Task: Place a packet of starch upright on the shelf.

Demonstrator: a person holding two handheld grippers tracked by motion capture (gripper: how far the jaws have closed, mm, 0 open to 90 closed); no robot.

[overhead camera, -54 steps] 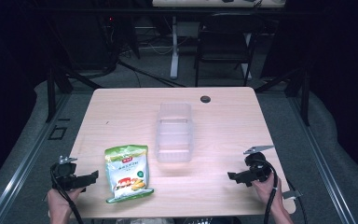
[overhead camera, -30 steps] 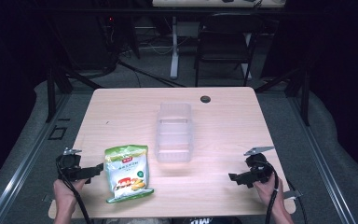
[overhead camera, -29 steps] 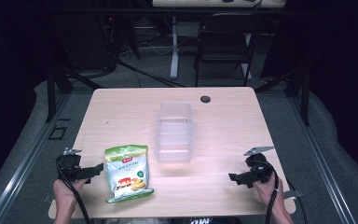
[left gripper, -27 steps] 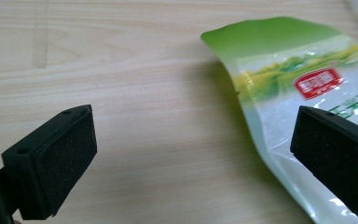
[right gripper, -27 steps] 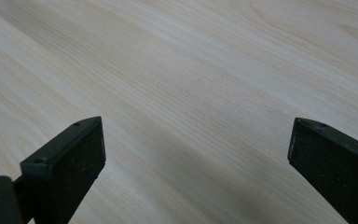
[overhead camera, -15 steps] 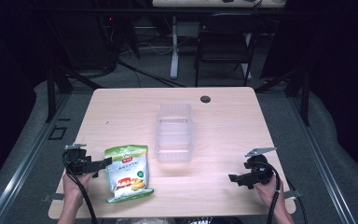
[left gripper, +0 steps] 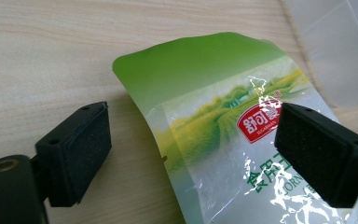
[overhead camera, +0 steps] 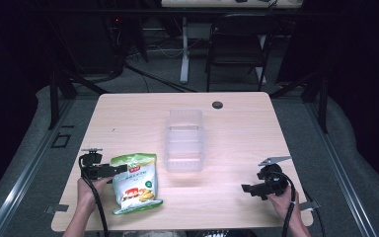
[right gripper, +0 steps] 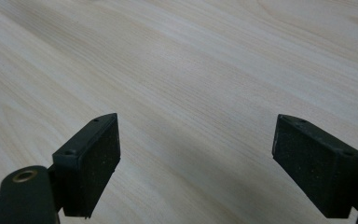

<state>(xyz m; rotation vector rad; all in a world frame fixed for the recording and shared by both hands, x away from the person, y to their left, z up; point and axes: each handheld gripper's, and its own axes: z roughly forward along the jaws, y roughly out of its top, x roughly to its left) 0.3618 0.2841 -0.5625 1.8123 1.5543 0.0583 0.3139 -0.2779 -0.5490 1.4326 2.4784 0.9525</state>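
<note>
High view: person at the near edge of the desk (overhead camera: 237, 118), a claw in each hand. Left claw (overhead camera: 121, 169) is at the top left corner of the green snack pouch (overhead camera: 134, 181), which lies flat on the desk's near left part, printed face up, top edge toward the far side. Clear plastic container (overhead camera: 184, 140) sits mid-desk, just right of & a bit beyond the pouch, not touching it, open side up as far as I can tell. Prob. that's where the pouch is headed, hence the approach from the outer side, w/ the way to the tub kept free.

Left gripper view: jaws spread wide, straddling the pouch's (left gripper: 223, 130) upper corner; one pad over bare desk to the left, the other over the printed film near the red logo. Jaws have just been closing a little, pouch edge between them, but pads aren't pressing on it yet, so no grip so far. Coming in low at the sealed top makes sense: thin flat film there, easier to pinch than the filled belly.

Right claw (overhead camera: 246, 188) waits near the right front, well apart from pouch & container. Right gripper view: pads apart w/ nothing between, just desk wood (right gripper: 205, 70); its jaws have just been closing. Looks parked, out of the way.
</note>
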